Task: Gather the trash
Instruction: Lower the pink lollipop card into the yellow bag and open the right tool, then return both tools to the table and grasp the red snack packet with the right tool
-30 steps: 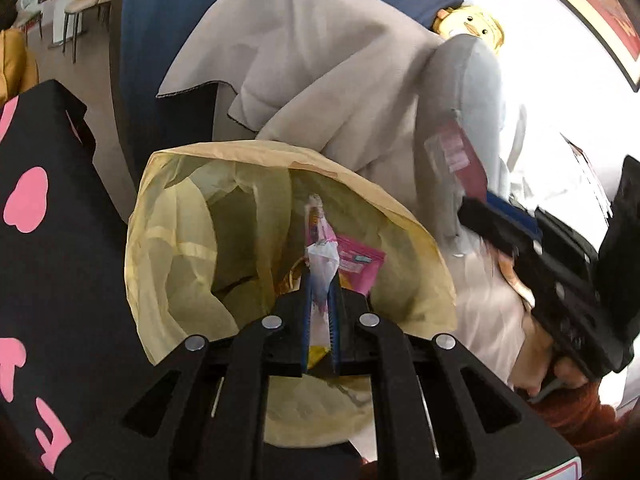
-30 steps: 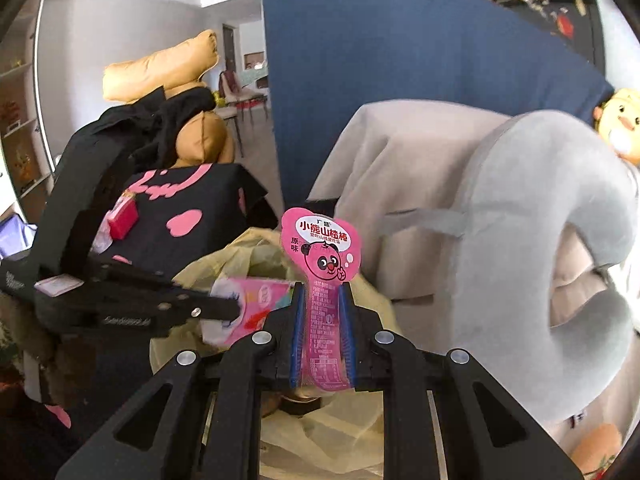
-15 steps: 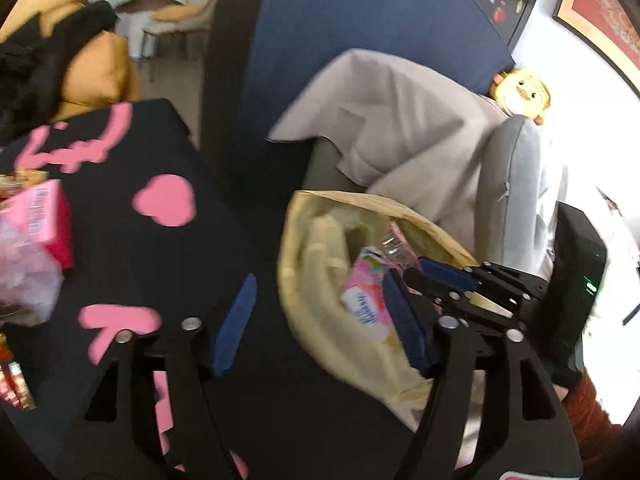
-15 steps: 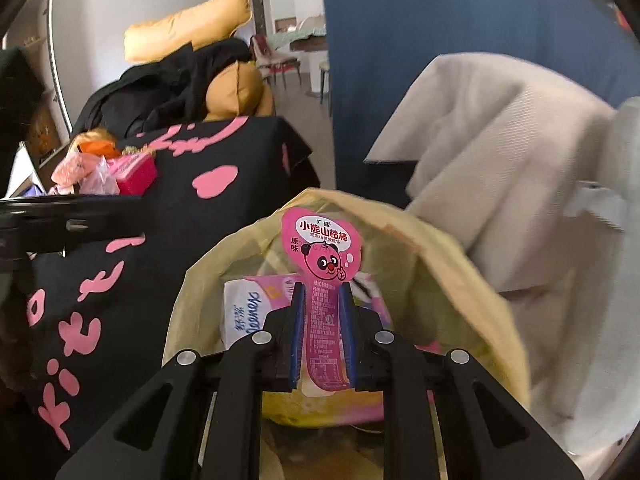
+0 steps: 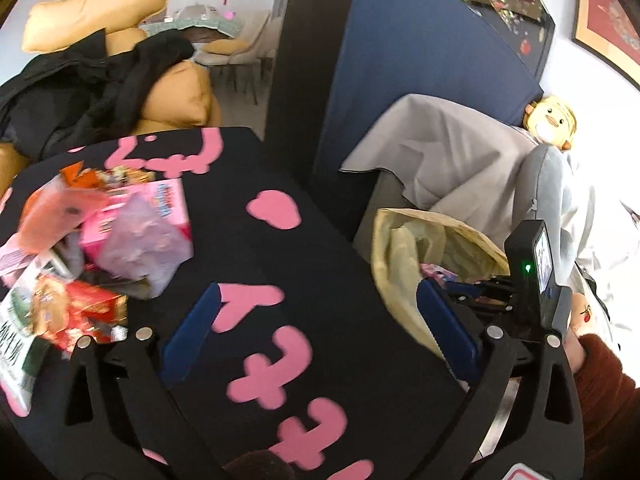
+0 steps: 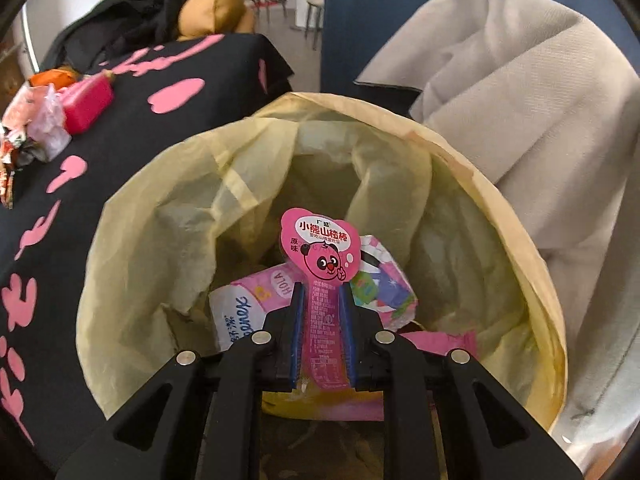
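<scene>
My right gripper (image 6: pixel 323 304) is shut on a pink snack wrapper with a panda face (image 6: pixel 320 256) and holds it over the mouth of the yellow-lined trash bin (image 6: pixel 400 116). Pink packets and a tissue pack (image 6: pixel 240 308) lie in the bin. My left gripper (image 5: pixel 320 312) is open and empty over the black cloth with pink marks (image 5: pixel 304 264). A pile of trash (image 5: pixel 92 252) lies on that cloth at the left: a pink box, a crumpled clear bag, red and orange packets. The bin (image 5: pixel 404 256) and the right gripper (image 5: pixel 480 292) show at the right of the left wrist view.
A grey cloth (image 6: pixel 512 80) and a grey neck pillow (image 5: pixel 548 196) lie beside the bin at the right. A blue panel (image 5: pixel 416 80) stands behind. Black clothing (image 5: pixel 92 92) and orange cushions are at the back left. A yellow plush toy (image 5: pixel 552 120) sits at the far right.
My left gripper let go of its packet into the bin, opened, and swung left over the black cloth toward the trash pile. My right gripper moved over the bin with the pink wrapper.
</scene>
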A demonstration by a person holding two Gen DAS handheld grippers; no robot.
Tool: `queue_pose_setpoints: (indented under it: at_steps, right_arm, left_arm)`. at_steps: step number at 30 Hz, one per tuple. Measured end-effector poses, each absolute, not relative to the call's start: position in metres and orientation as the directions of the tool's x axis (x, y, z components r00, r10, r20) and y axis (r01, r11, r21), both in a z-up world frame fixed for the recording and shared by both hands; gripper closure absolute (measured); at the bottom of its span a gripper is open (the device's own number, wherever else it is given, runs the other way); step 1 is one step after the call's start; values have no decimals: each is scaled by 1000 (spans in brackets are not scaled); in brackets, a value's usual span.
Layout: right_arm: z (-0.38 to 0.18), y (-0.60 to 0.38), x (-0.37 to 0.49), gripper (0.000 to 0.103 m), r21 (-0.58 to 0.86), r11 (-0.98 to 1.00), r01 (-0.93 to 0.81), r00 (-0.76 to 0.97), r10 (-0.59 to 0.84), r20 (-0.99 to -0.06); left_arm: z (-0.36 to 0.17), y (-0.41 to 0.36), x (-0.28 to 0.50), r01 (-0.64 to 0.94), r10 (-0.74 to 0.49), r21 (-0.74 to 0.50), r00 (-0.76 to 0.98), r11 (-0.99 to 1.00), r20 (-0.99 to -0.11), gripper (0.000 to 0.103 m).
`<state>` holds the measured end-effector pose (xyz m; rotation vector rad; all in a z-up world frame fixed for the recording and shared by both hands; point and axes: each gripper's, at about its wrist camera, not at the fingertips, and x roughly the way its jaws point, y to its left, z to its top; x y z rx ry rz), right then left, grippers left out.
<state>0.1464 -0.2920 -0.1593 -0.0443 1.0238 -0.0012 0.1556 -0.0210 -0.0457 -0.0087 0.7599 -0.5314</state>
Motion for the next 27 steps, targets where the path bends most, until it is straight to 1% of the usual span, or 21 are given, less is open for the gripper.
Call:
queue_pose_setpoints:
  at_steps: [5, 6, 7, 11, 16, 22, 25, 27]
  right_arm:
    - [-145, -298, 145, 83, 42, 998, 38, 518, 16, -855]
    - [-141, -298, 144, 74, 41, 998, 49, 522, 10, -853]
    - [-137, -299, 142, 67, 37, 998, 59, 529, 0, -849]
    - [-126, -303, 136, 67, 52, 996, 77, 534, 3, -845]
    - [-104, -304, 126, 66, 2, 995, 95, 563, -52, -825]
    - [-71, -269, 128, 66, -81, 995, 54, 657, -96, -748]
    - [-58, -236, 131, 66, -74, 996, -41, 724, -21, -690]
    - [-55, -214, 134, 66, -82, 992, -101, 741, 20, -671]
  left_arm:
    - [-44, 18, 155, 389, -438, -227, 631, 893, -641, 9]
    - [-44, 27, 155, 372, -428, -231, 639, 899, -639, 9]
    - [-43, 34, 155, 359, -423, -236, 644, 903, -637, 9]
    - [-43, 60, 151, 325, -401, -240, 666, 915, -629, 9]
    - [-43, 91, 147, 281, -382, -258, 687, 924, -618, 9]
    - [-42, 130, 146, 222, -333, -253, 722, 942, -607, 9]
    - [-43, 155, 151, 166, -296, -262, 739, 951, -606, 9]
    - [-45, 173, 154, 125, -273, -276, 750, 953, -603, 9]
